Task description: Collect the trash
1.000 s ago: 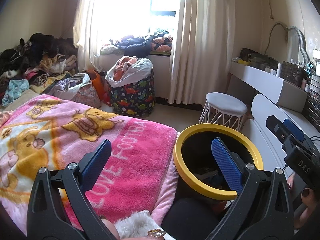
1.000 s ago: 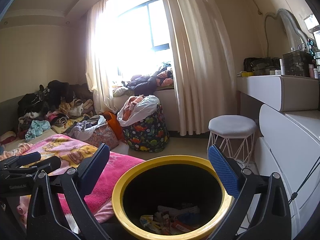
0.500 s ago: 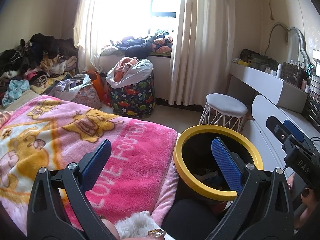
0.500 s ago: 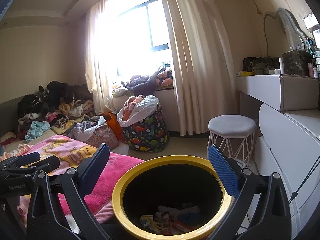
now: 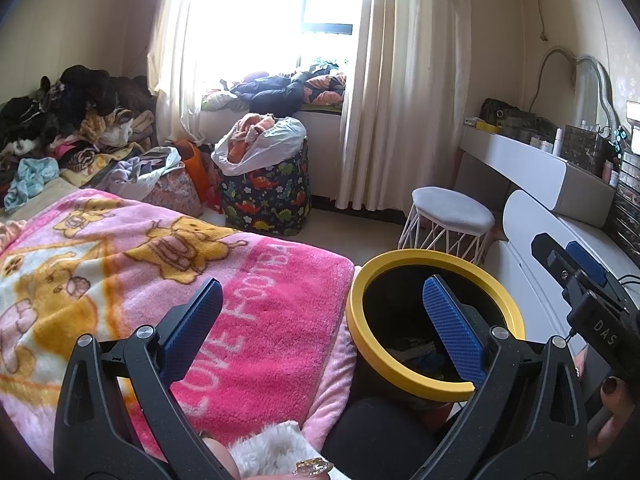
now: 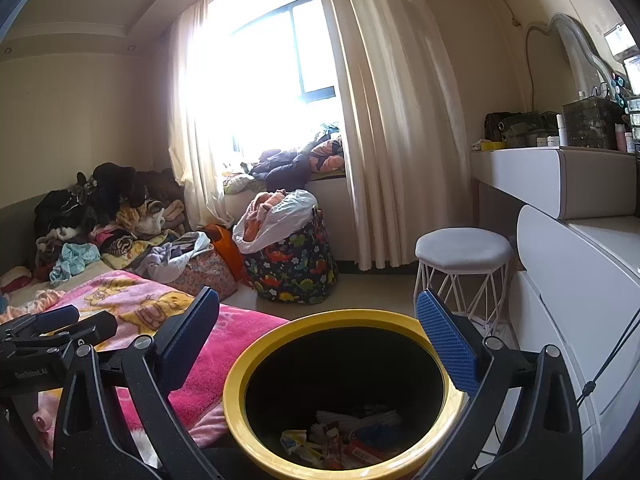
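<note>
A black trash bin with a yellow rim (image 6: 256, 368) stands on the floor beside the bed; it also shows in the left wrist view (image 5: 404, 258). Wrappers and paper trash (image 6: 340, 440) lie at its bottom. My right gripper (image 6: 316, 334) is open and empty, held just above the bin's mouth. My left gripper (image 5: 320, 316) is open and empty, over the edge of the pink blanket (image 5: 256, 300), left of the bin. The right gripper's body shows at the right of the left wrist view (image 5: 592, 304).
A dinosaur-print laundry basket (image 5: 268, 196) with clothes stands near the window. A white stool (image 5: 452, 220) and a white dresser (image 5: 560, 240) are to the right. Piles of clothes (image 5: 72, 128) lie at the bed's far end. Curtains (image 5: 408, 80) hang behind.
</note>
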Demonstrator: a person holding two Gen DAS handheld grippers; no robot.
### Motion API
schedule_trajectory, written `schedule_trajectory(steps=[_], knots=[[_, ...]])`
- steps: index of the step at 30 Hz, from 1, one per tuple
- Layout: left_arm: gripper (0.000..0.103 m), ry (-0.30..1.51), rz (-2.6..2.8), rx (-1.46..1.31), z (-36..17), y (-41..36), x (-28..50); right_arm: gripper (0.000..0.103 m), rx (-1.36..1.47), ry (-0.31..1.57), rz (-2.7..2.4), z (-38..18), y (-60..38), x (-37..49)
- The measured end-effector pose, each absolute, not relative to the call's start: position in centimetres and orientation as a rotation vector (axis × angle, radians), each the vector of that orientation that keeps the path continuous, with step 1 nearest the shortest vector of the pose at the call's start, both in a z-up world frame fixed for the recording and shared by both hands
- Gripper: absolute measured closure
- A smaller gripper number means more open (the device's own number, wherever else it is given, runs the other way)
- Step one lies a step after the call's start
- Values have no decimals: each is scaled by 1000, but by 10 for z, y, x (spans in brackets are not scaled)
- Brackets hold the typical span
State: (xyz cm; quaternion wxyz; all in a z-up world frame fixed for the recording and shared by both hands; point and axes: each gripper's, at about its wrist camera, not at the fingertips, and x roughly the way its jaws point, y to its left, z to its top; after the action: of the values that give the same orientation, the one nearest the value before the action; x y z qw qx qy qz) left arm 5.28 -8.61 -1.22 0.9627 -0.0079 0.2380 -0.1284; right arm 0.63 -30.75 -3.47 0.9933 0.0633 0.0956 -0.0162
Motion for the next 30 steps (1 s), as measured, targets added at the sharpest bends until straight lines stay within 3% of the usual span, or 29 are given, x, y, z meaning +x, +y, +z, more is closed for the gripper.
schedule_trajectory(steps=[20, 26, 30], knots=[[11, 509, -182, -84, -11, -63, 56, 6, 64, 178, 49, -19, -284, 12], [11, 537, 94, -153, -20, 32, 55, 6, 12, 222, 396, 9, -192, 41], [11, 585, 395, -199, -38, 138, 36, 6, -49, 374, 735, 5, -87, 67]])
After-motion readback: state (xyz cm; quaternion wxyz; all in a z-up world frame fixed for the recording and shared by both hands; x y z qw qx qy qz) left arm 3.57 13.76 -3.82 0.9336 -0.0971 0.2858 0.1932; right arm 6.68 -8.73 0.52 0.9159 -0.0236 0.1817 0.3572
